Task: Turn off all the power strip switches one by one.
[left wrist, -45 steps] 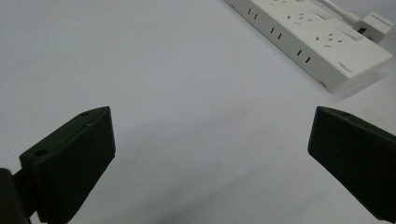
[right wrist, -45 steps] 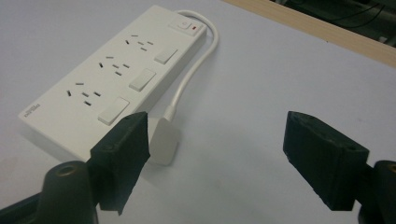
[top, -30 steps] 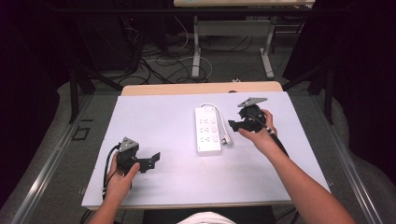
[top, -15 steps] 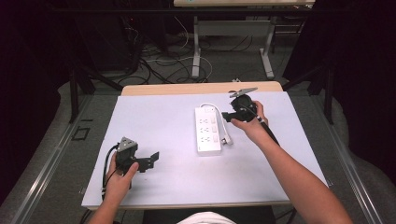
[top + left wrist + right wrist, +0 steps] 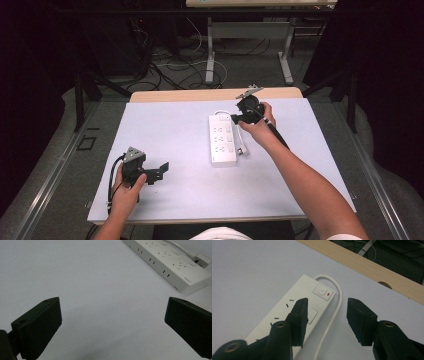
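Left gripper (image 5: pixel 159 171): lower left of the high view, held in the person's left hand (image 5: pixel 125 192) low over the counter; its jaws stand wide apart with nothing between them, released. In the left gripper view the two black jaws sit at the bottom corners with bare white surface between.

Counter (image 5: pixel 175 135): a white surface taking up the middle of the high view, with a wooden edge strip (image 5: pixel 210 94) along its far side.

Power strip (image 5: pixel 223 138): white, lying flat at the centre of the high view, long side running away from the person; in the left gripper view it lies at the upper right (image 5: pixel 170 262).

Right gripper (image 5: pixel 239 118): right of centre, upper part of the high view, held in the right hand (image 5: pixel 260 127) at the far end of the power strip. Its jaws have just been closing and stand half apart, pressing on nothing.

Switch (image 5: pixel 323 292): in the right gripper view, a square button with a red mark on the strip's far end, just above the gap between the jaws.

Cord (image 5: pixel 332 315): white, loops out of the strip's far end and runs down between the two jaws, untouched.

Floor (image 5: pixel 240 65): top of the high view, with cables and table legs.
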`<control>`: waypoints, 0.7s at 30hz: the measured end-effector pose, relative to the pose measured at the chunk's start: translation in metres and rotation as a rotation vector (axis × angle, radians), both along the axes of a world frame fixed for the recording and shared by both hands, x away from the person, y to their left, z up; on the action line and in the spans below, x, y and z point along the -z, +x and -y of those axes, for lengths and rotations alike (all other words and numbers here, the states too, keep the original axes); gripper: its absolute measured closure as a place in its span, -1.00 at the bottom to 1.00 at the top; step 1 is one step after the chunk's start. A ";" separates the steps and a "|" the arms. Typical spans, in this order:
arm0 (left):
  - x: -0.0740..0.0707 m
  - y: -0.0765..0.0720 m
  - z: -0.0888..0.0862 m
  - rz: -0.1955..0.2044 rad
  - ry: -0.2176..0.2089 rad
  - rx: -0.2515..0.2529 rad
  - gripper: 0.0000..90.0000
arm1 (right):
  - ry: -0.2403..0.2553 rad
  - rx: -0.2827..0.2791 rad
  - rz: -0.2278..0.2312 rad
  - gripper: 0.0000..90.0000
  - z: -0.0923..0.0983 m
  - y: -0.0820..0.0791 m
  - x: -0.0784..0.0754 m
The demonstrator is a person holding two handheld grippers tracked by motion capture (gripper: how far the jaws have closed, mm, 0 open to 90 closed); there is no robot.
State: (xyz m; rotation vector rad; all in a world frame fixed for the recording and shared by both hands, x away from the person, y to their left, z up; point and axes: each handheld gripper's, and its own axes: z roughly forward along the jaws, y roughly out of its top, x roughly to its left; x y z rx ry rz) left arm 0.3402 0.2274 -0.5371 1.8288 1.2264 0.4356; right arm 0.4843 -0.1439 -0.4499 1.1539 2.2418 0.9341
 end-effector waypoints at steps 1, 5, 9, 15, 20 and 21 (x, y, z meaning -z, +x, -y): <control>0.000 0.000 0.000 0.000 0.001 0.001 -0.98 | -0.001 -0.001 -0.001 0.15 -0.003 0.002 0.001; 0.000 0.000 -0.001 0.000 -0.005 -0.002 -0.98 | -0.012 -0.003 0.000 0.21 -0.011 0.007 0.002; 0.000 -0.001 -0.003 -0.001 -0.004 -0.003 -0.97 | -0.014 -0.005 -0.018 0.34 -0.016 0.013 0.006; 0.000 0.000 -0.005 0.000 -0.001 -0.005 -0.97 | -0.002 -0.012 -0.043 0.50 -0.023 0.021 0.010; 0.000 0.000 -0.006 0.000 -0.005 -0.008 -0.97 | -0.006 -0.016 -0.062 0.61 -0.027 0.027 0.014; 0.000 0.000 -0.006 -0.001 -0.005 -0.007 -0.97 | -0.006 -0.014 -0.059 0.63 -0.027 0.028 0.015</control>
